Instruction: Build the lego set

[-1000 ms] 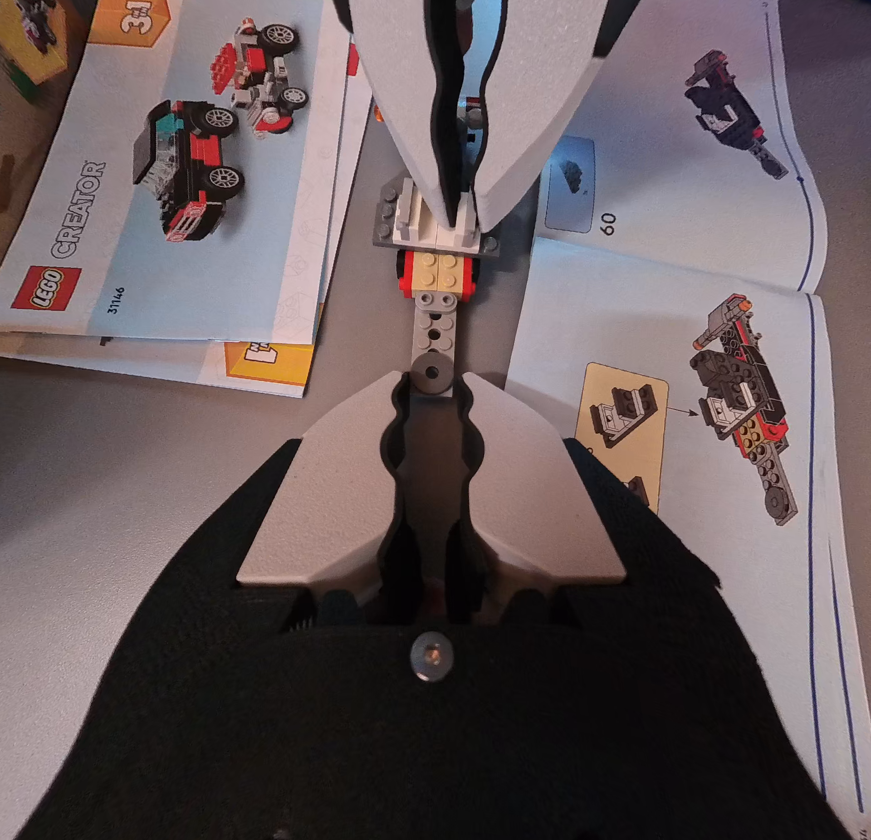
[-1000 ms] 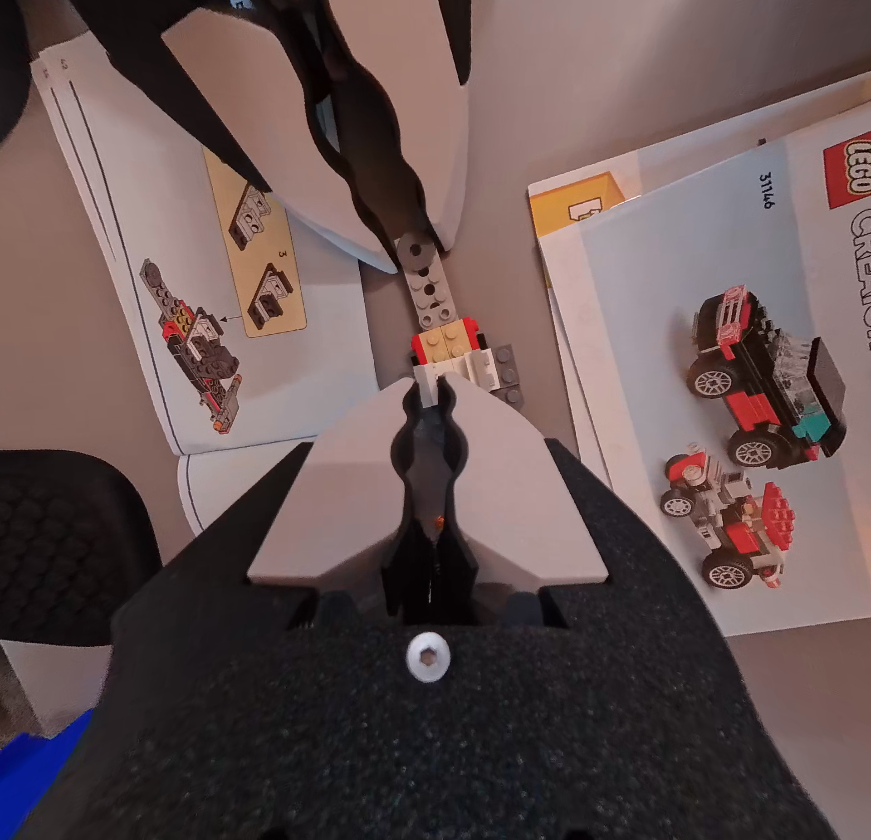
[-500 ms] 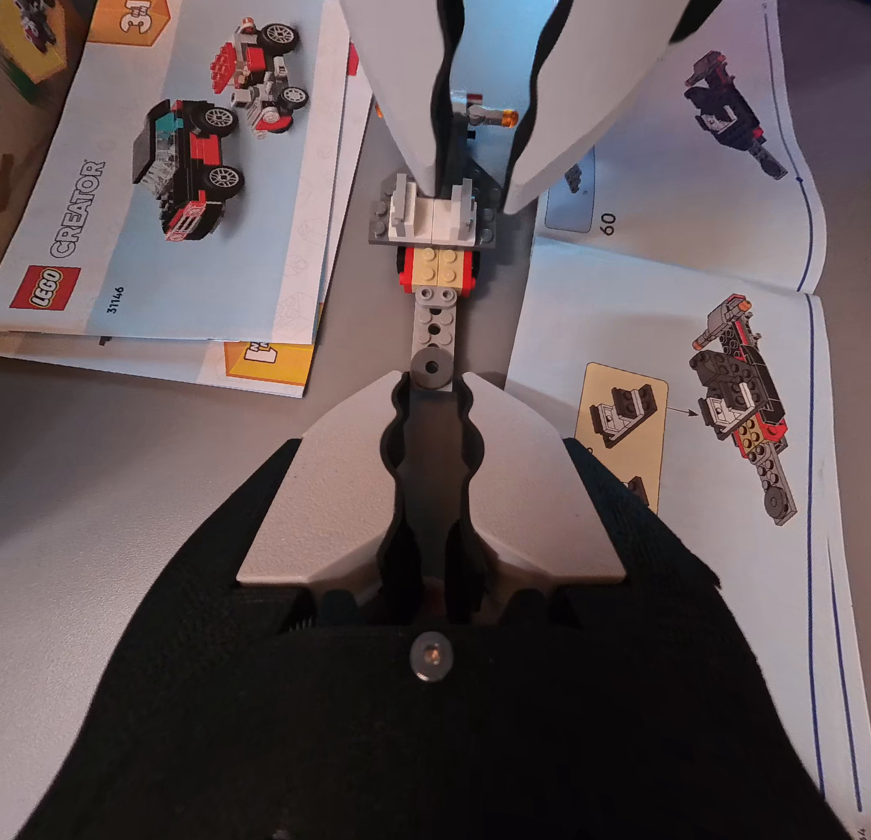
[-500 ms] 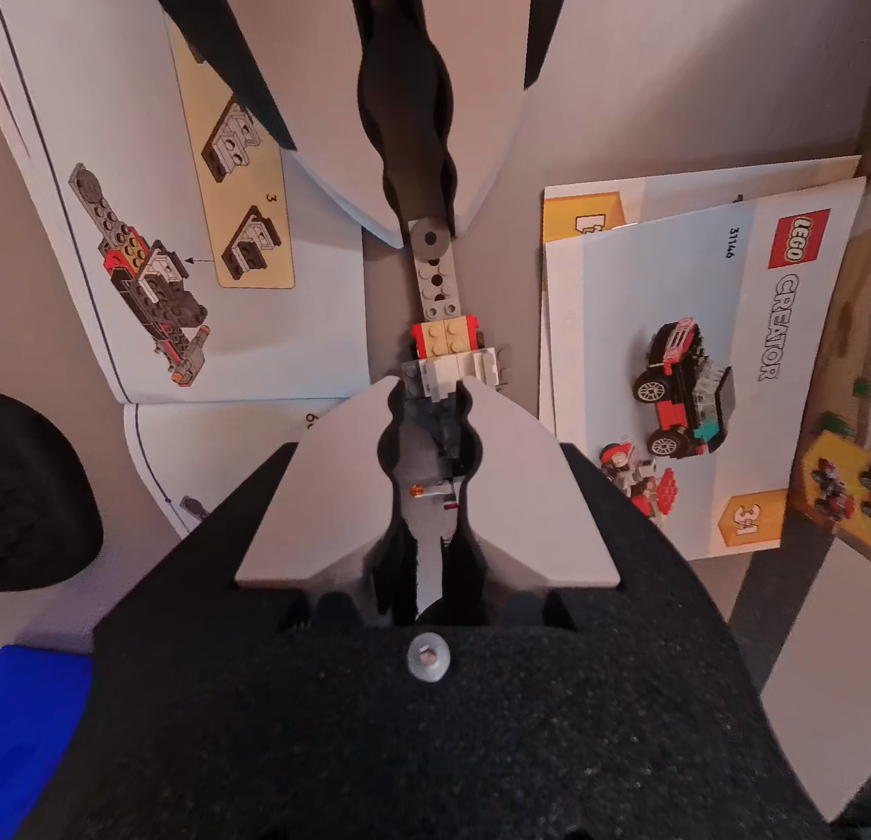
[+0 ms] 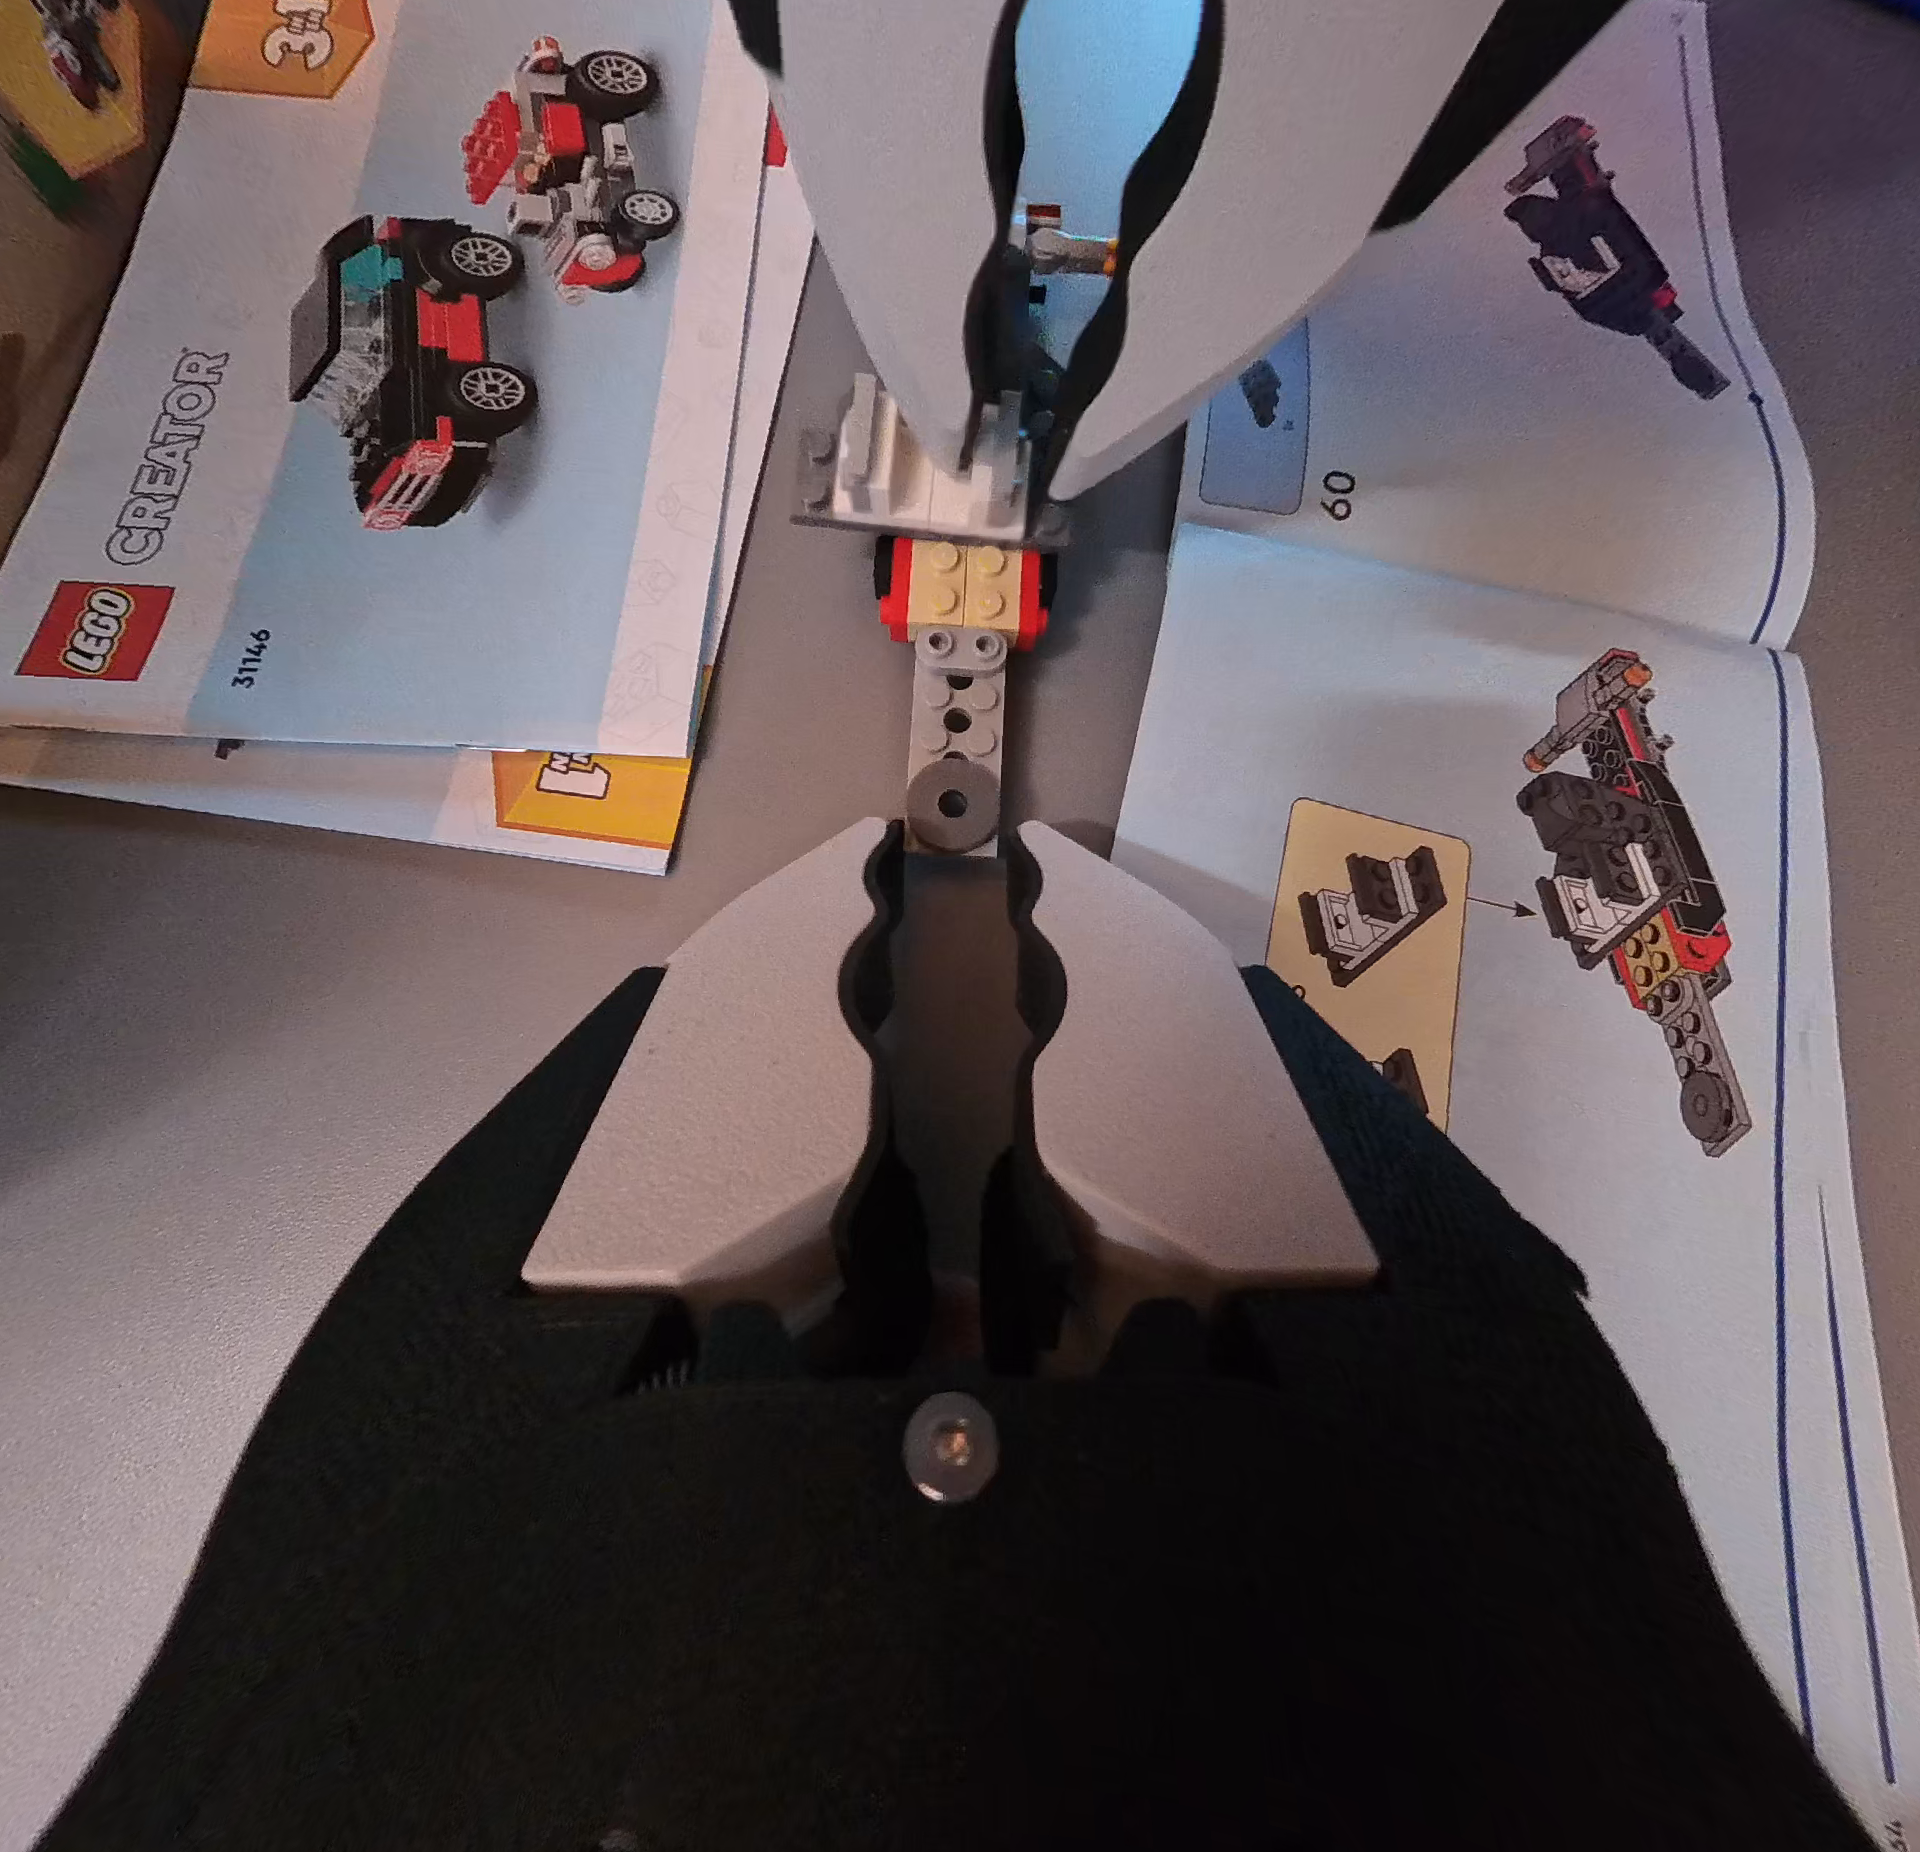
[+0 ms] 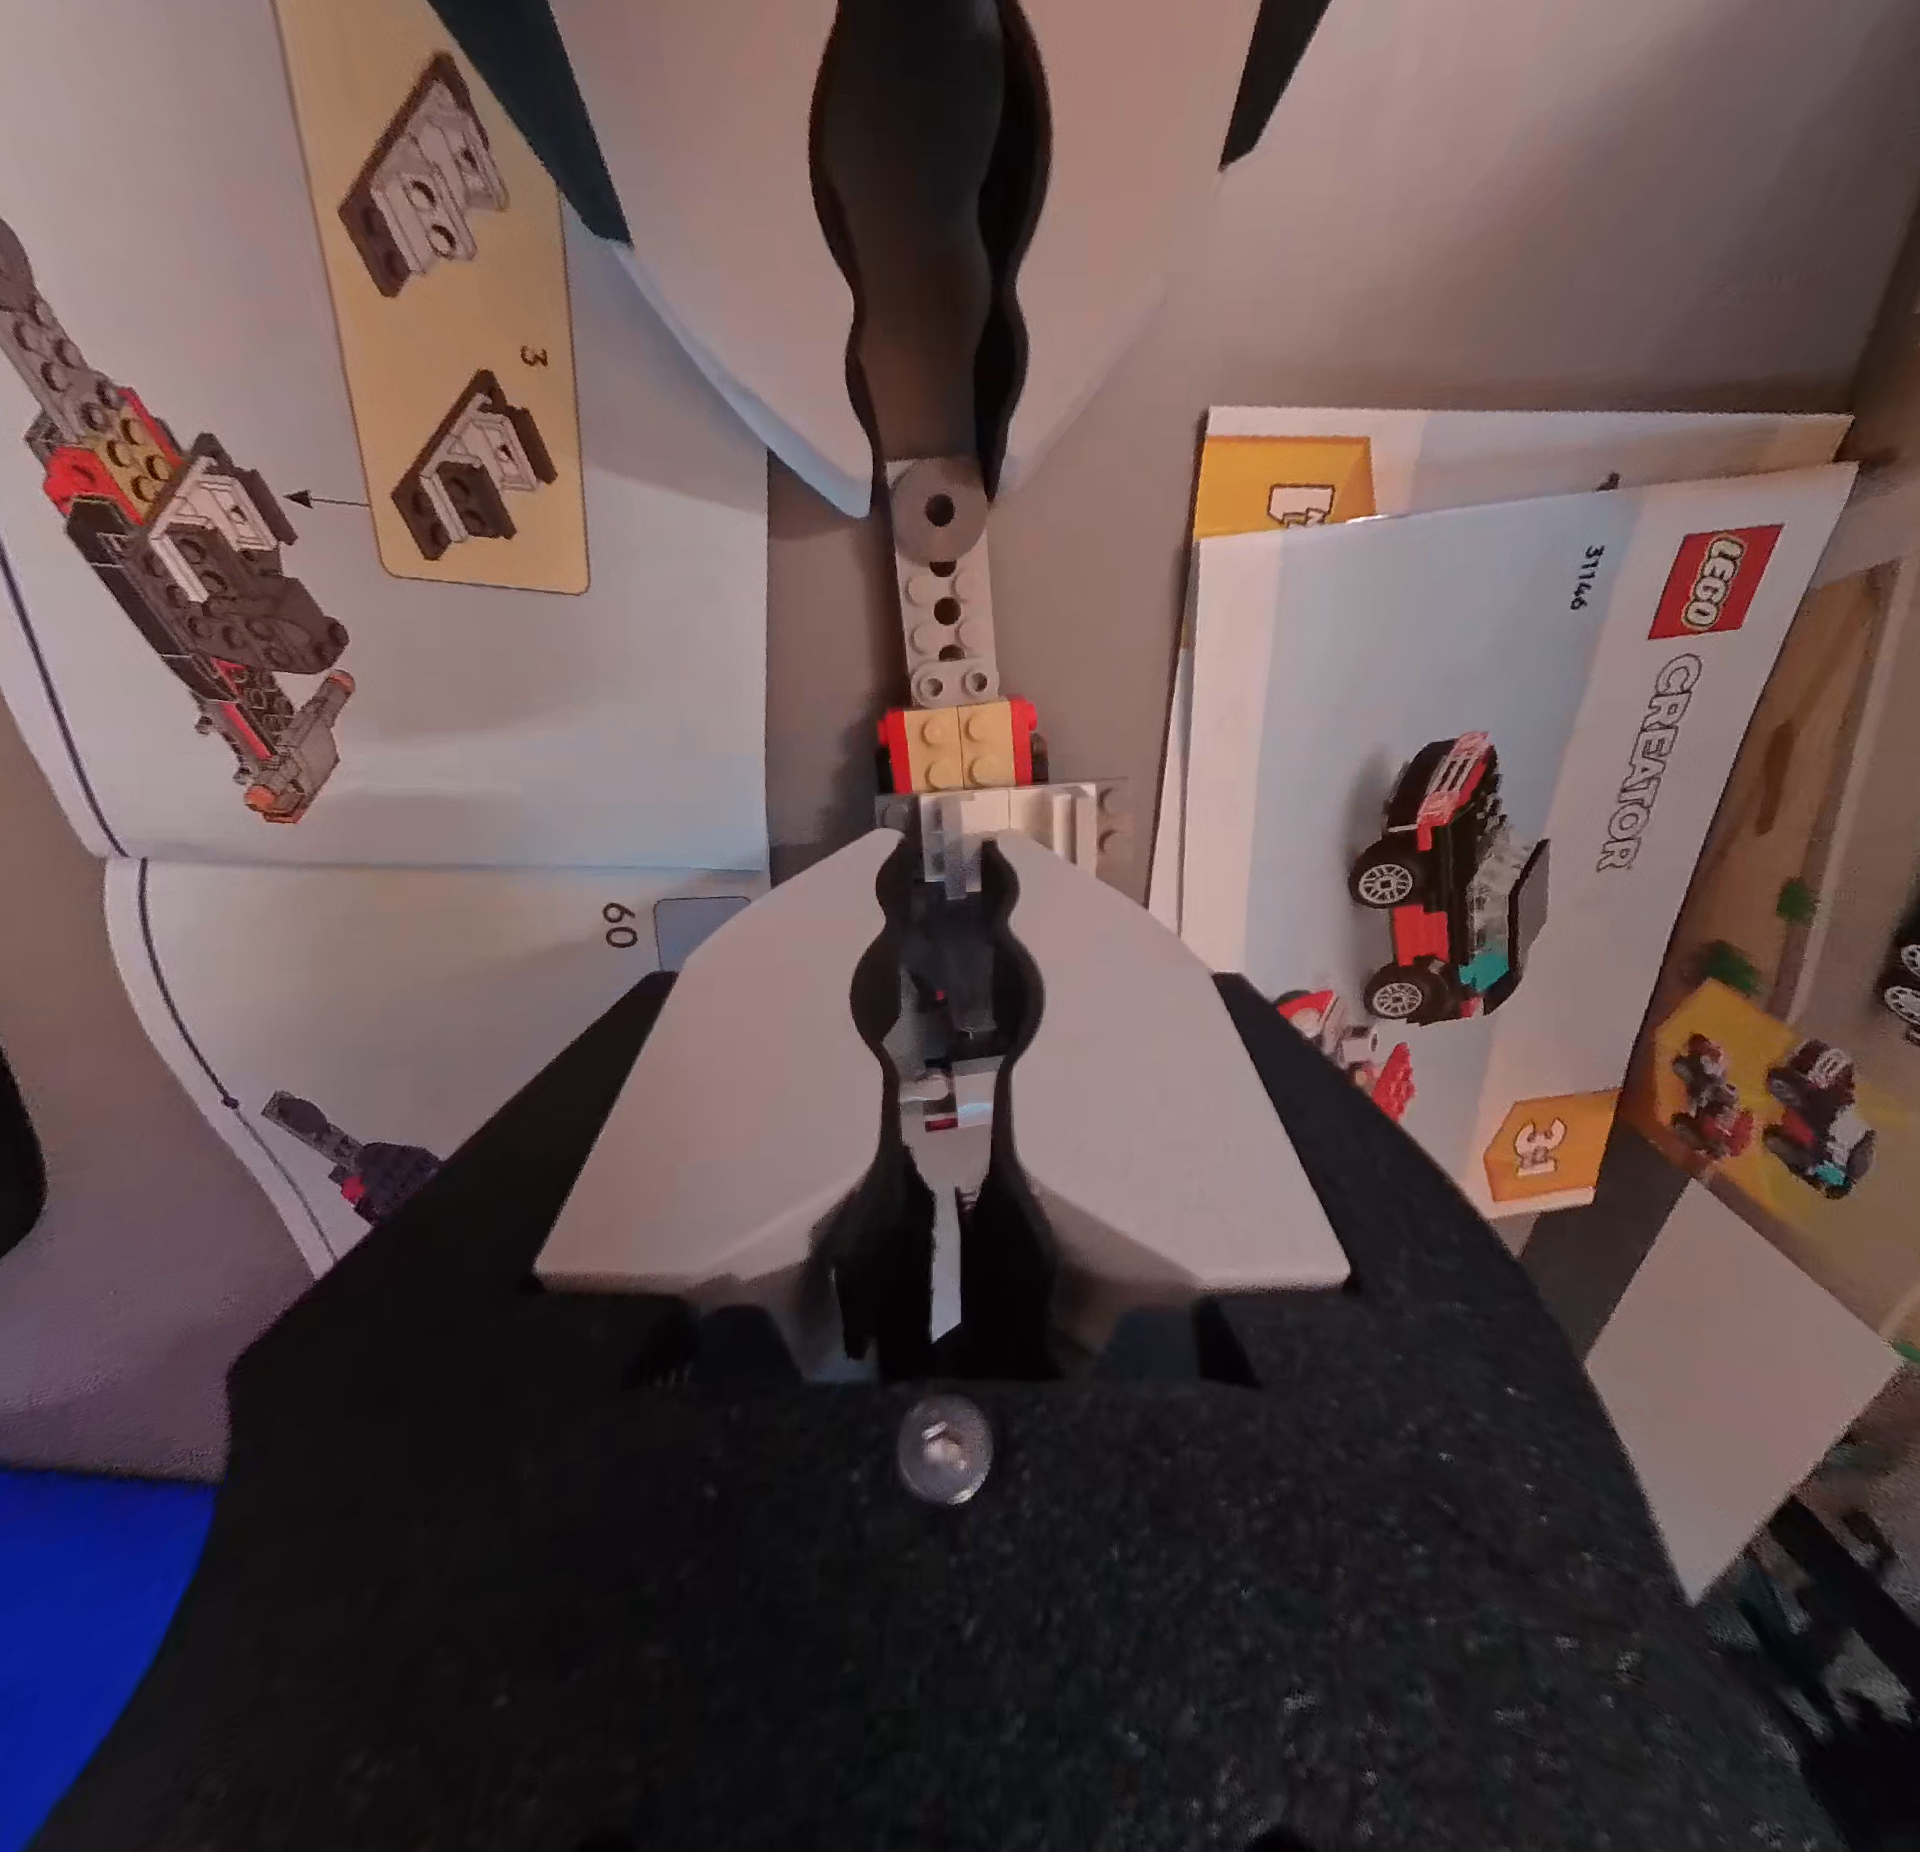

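A long lego model (image 5: 961, 597) lies on the grey table: a light grey plate with a dark round piece, red and tan bricks, white brackets on a dark plate, and a black section behind. My left gripper (image 5: 951, 841) is shut on the grey plate end. My right gripper (image 6: 948, 852) faces it from the other end, its jaws closed narrowly around the white bracket (image 6: 1023, 815) and the black section. It also shows in the left wrist view (image 5: 1008, 462). The model (image 6: 961, 748) runs under the right fingers, which hide its far end.
An open instruction booklet (image 5: 1507, 867) lies right of the model in the left wrist view. Closed booklets (image 5: 364, 348) lie on the other side. A yellow box (image 6: 1766, 1096) sits past the booklets. A blue object (image 6: 83, 1594) is at the lower left. About 7 cm separates my left fingertips from my right.
My right gripper let go of the white bracket, opened, moved further along the model, and has narrowed again around it. My left gripper has kept still on the grey plate.
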The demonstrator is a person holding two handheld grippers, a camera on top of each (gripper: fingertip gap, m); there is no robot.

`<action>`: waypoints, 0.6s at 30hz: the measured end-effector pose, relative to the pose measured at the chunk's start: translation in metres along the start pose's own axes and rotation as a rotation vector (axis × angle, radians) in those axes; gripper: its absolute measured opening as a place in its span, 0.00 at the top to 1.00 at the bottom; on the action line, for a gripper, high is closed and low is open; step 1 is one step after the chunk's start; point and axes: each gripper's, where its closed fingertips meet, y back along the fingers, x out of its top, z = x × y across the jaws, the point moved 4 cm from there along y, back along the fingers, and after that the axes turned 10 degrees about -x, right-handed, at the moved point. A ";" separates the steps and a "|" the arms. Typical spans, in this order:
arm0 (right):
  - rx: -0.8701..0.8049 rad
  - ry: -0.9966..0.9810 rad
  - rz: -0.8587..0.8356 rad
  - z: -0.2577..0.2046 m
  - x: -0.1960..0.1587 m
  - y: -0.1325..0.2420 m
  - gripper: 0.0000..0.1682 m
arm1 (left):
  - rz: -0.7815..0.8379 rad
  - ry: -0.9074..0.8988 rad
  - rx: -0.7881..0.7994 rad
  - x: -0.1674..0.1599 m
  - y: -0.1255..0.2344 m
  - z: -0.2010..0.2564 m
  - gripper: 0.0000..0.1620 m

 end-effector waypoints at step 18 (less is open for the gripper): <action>0.078 -0.062 -0.014 0.000 -0.005 0.000 0.95 | 0.000 0.000 0.000 0.000 0.000 0.000 0.88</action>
